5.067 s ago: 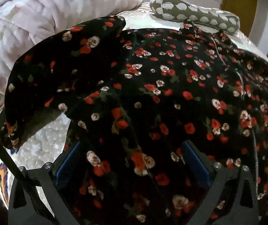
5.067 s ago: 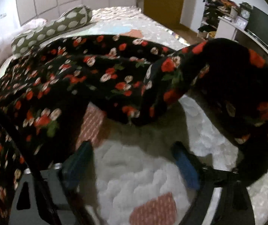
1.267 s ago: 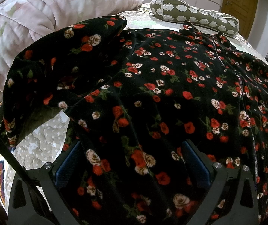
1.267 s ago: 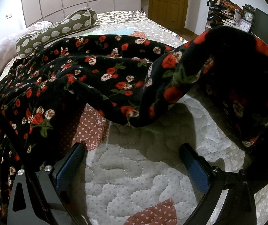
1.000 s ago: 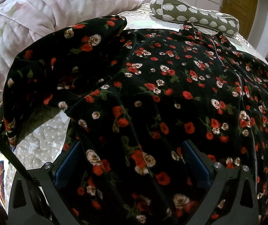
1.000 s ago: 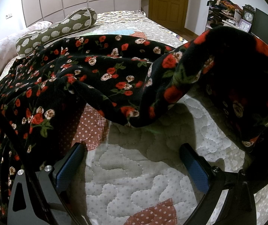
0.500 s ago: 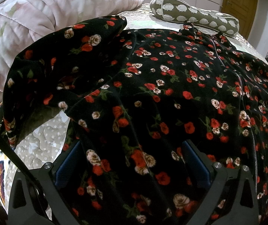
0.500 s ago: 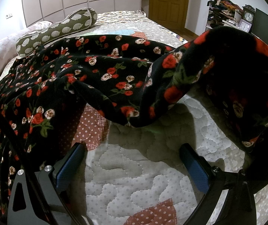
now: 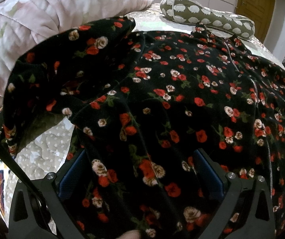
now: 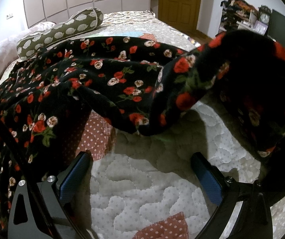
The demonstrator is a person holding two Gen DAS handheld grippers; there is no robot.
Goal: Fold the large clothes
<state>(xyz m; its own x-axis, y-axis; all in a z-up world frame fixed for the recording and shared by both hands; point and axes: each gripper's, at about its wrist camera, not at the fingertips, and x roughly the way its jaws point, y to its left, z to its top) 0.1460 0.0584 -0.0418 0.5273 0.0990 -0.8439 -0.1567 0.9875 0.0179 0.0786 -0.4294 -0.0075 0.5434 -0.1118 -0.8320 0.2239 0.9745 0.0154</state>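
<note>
Nothing has shifted over the last second: the black floral robe (image 9: pixel 182 91) still lies spread across the quilted bed (image 10: pixel 142 195), one sleeve (image 10: pixel 242 83) draped up at the right. The left claw (image 9: pixel 140 171) stays wide with cloth bunched between its pads, the right claw (image 10: pixel 140 171) wide over bare quilt, so I judge the fold not yet begun.

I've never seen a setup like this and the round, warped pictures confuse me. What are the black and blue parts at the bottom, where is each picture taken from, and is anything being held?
No robot here: a person holds a two-finger gripper in each hand, each with a wide-angle camera looking forward along its fingers. The blue strips are finger pads. The left gripper is open, with the black floral garment lying between its fingers, not pinched. The right gripper is open over the bare quilted bedspread, holding nothing; a lifted sleeve arches in front of it. Also on the bed: a spotted bolster and a pink comforter.
</note>
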